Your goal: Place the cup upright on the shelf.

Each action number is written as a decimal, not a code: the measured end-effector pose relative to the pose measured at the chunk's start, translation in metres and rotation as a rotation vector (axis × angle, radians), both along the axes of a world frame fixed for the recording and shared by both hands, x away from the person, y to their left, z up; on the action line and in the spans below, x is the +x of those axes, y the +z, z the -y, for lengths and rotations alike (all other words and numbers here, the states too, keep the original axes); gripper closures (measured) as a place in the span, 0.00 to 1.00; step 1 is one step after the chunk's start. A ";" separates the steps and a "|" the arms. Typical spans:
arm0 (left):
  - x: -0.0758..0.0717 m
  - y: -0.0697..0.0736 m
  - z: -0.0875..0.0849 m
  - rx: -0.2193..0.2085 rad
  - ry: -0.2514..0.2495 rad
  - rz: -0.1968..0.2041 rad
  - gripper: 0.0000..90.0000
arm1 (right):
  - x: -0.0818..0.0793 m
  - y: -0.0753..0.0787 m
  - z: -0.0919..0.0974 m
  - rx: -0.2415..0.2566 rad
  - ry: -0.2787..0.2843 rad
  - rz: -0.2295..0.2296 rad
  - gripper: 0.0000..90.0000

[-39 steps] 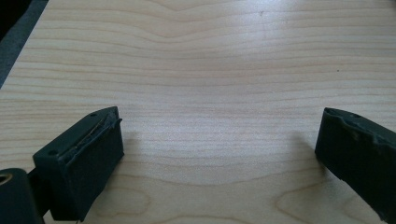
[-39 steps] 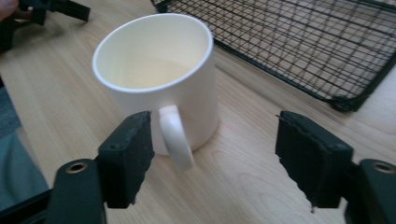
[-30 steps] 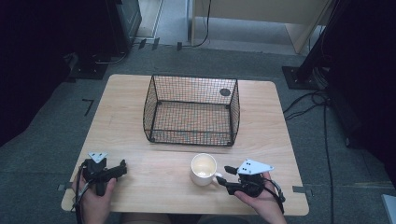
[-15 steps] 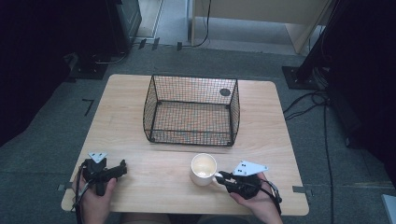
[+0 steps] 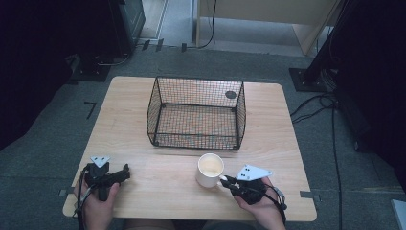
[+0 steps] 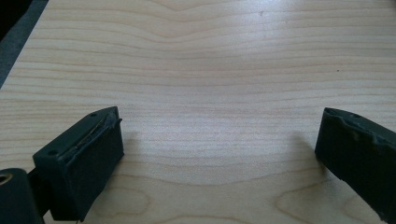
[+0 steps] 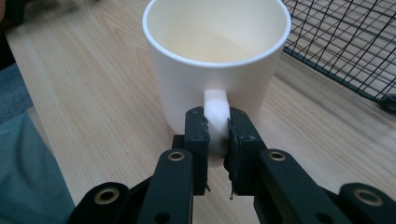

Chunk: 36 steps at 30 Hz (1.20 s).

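Observation:
A white mug (image 5: 209,169) stands upright on the wooden table (image 5: 158,163), just in front of the wire basket (image 5: 196,113). My right gripper (image 5: 225,179) is at the mug's right side, shut on its handle. In the right gripper view the two black jaws pinch the white handle (image 7: 216,110) of the mug (image 7: 215,60), whose inside looks empty. My left gripper (image 5: 125,171) rests near the table's front left corner, open. Bare wood lies between the wide-apart jaws of the left gripper (image 6: 219,140).
The black wire basket is empty and sits mid-table, its mesh (image 7: 345,42) close behind the mug. A dark round mark (image 5: 230,95) lies on the table behind the basket. Cables (image 5: 330,120) run over the floor at the right.
My right gripper has moved left up to the mug and closed on its handle. The left gripper has stayed where it was.

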<state>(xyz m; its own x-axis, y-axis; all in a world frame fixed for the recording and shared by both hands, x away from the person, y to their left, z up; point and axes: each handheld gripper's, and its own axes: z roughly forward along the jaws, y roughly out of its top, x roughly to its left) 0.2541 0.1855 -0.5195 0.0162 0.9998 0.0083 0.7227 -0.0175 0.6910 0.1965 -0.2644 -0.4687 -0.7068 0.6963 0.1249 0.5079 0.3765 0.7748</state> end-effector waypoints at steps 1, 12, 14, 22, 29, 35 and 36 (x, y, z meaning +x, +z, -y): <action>0.000 0.000 0.000 0.000 -0.001 -0.001 0.01 | 0.000 0.001 0.000 0.001 -0.004 0.005 0.90; 0.000 0.000 0.000 0.000 0.000 0.000 0.01 | -0.001 0.012 0.004 0.013 -0.033 0.013 0.90; 0.000 0.000 0.000 0.000 0.000 0.000 0.01 | 0.000 0.015 0.004 0.014 -0.036 0.015 0.90; 0.000 0.000 0.000 -0.001 0.001 0.000 0.01 | 0.002 0.032 0.003 0.036 -0.031 0.035 0.90; 0.000 0.000 0.000 -0.001 0.001 0.000 0.01 | 0.006 0.048 0.001 0.044 -0.026 0.055 0.90; 0.000 0.000 0.000 -0.001 0.001 0.000 0.01 | 0.010 0.062 0.000 0.058 -0.029 0.071 0.90; 0.000 0.000 0.000 -0.001 0.000 0.000 0.01 | 0.011 0.066 -0.001 0.063 -0.029 0.071 0.90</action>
<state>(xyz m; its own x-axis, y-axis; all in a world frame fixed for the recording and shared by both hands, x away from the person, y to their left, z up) 0.2541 0.1855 -0.5195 0.0159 0.9998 0.0075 0.7228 -0.0167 0.6909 0.2076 -0.2638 -0.4027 -0.6951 0.7089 0.1190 0.4605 0.3120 0.8310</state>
